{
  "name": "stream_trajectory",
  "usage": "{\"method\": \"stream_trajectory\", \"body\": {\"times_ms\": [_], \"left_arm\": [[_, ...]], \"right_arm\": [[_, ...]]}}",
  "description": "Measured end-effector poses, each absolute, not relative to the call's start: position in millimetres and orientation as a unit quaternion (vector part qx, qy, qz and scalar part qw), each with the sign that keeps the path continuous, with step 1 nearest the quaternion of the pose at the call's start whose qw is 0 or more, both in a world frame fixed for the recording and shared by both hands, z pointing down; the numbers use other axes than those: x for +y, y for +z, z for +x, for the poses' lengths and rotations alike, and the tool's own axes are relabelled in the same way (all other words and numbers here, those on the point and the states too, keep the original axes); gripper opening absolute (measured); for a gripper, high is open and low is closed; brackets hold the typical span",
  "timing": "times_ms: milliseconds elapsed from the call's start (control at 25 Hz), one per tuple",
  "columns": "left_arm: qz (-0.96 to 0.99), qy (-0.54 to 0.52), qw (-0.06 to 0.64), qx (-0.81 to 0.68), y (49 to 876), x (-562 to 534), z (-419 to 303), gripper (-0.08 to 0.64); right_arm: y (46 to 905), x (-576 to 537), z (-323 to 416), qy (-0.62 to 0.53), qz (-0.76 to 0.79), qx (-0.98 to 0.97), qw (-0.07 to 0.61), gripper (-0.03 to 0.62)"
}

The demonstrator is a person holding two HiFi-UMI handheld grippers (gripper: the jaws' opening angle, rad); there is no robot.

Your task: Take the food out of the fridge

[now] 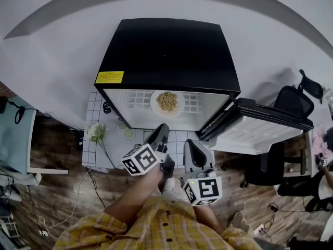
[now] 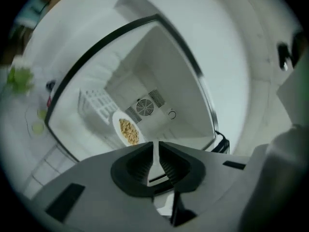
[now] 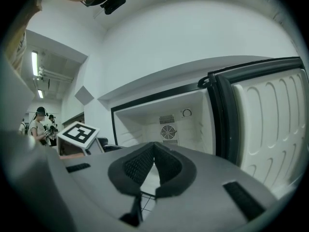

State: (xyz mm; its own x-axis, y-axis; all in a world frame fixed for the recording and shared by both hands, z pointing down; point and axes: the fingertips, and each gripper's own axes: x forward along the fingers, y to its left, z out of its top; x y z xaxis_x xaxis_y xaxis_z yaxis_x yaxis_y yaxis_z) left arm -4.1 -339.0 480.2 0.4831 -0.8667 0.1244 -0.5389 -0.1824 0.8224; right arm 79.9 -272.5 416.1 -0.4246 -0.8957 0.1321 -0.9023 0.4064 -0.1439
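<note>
The left claw point(image 1: 159, 133) point(image 2: 155, 149) has its jaws together bar a hairline slit, with nothing between them. The right claw point(image 1: 191, 147) point(image 3: 154, 146) has its jaws closed tip to tip and is empty. The two claws are side by side in front of the fridge point(image 1: 166, 51) opening, the left slightly ahead of the right, and neither is inside.

The food point(image 1: 167, 101) point(image 2: 128, 131) is ahead of both claws and apart from them. It lies on a white plate point(image 1: 154, 106) on the wire shelf point(image 1: 136, 99) inside the fridge. In the left gripper view it is just above and left of the jaw tips.

The door point(image 1: 260, 134) point(image 3: 270, 124) stands open to the right of the right claw. A fan point(image 2: 145, 107) point(image 3: 167, 131) is on the rear wall, beyond the plate. A flower point(image 1: 96, 132) lies on the tiled tabletop point(image 1: 93, 152), left of the left claw.
</note>
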Motion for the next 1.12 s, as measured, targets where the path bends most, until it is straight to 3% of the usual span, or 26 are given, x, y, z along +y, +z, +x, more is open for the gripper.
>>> {"method": "stream_trajectory", "body": {"times_ms": [80, 280, 720, 1040, 1120], "left_arm": [[0.695, -0.253, 0.512, -0.436, 495.5, -348.8, -7.0, 0.081], [0.606, -0.324, 0.601, -0.409, 526.8, -363.9, -15.4, 0.129], [0.56, -0.35, 0.617, -0.428, 562.3, -401.0, -20.2, 0.133], [0.554, -0.352, 0.618, -0.433, 569.7, -418.2, -16.3, 0.112], [0.557, -0.355, 0.614, -0.432, 566.2, -421.3, -16.2, 0.073]], "right_arm": [[418.3, -273.6, 81.2, 0.101, 0.541, -0.835, 0.017, 0.008], [421.1, -279.7, 86.4, 0.103, 0.552, -0.827, 0.02, 0.008], [431.1, -296.4, 87.8, 0.107, 0.559, -0.822, 0.033, 0.008], [439.6, -307.3, 92.5, 0.114, 0.569, -0.814, 0.042, 0.008], [441.9, -307.9, 92.6, 0.118, 0.57, -0.812, 0.043, 0.008]]}}
